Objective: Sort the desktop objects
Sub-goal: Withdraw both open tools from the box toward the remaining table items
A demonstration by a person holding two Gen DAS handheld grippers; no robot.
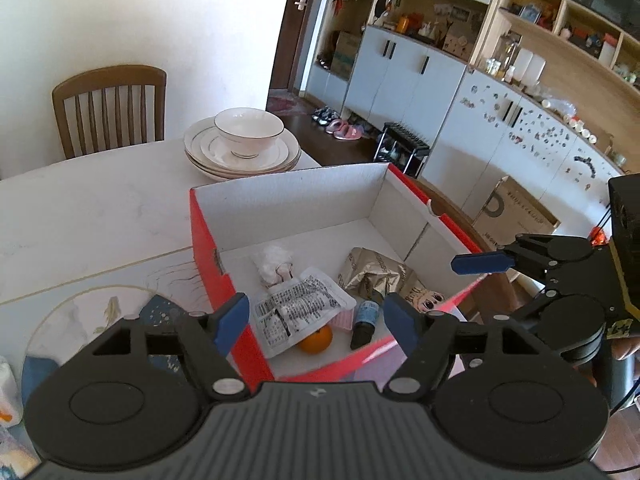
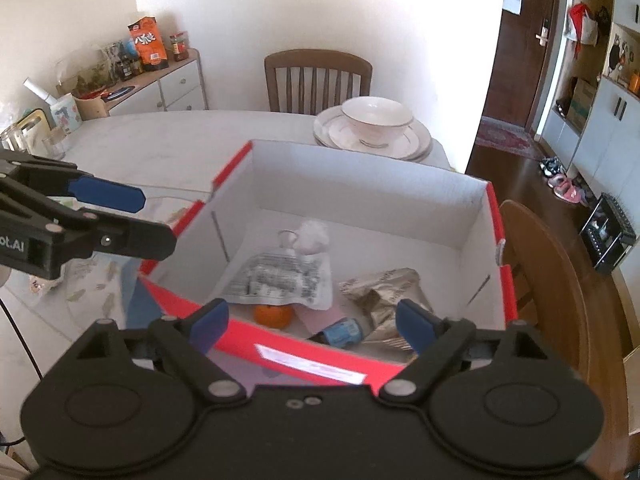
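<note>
1. Nearest to me, my left gripper (image 1: 316,316) stands with its blue pads apart and nothing between them; my right gripper (image 2: 314,322) is the same, jaws wide and bare.
2. Just past both sets of fingertips sits the red box (image 1: 208,248), open-topped, with its near wall right under my tools.
3. Inside it, below and ahead of my left pads, lie a printed sachet (image 1: 296,308), an orange (image 1: 318,340) half under that sachet, a small blue-labelled bottle (image 1: 362,320), a crumpled silver bag (image 1: 376,272) and a white fluffy keyring (image 1: 274,260) further in.
4. I judge the sorting well advanced: five things are already in the box, and neither tool carries anything.
5. What is left is hard to say. To the left of my left gripper the table (image 1: 100,208) shows a round patterned mat (image 1: 80,316) and, at the frame's edge, something white I cannot identify. A stack of plates with a bowl (image 1: 244,140) stands beyond the box; whether it belongs to the job I cannot tell.
6. Both my hands hold the tools tilted downward over the near edge of the box, side by side, each visible in the other's view, my right one to the right of my left.
</note>
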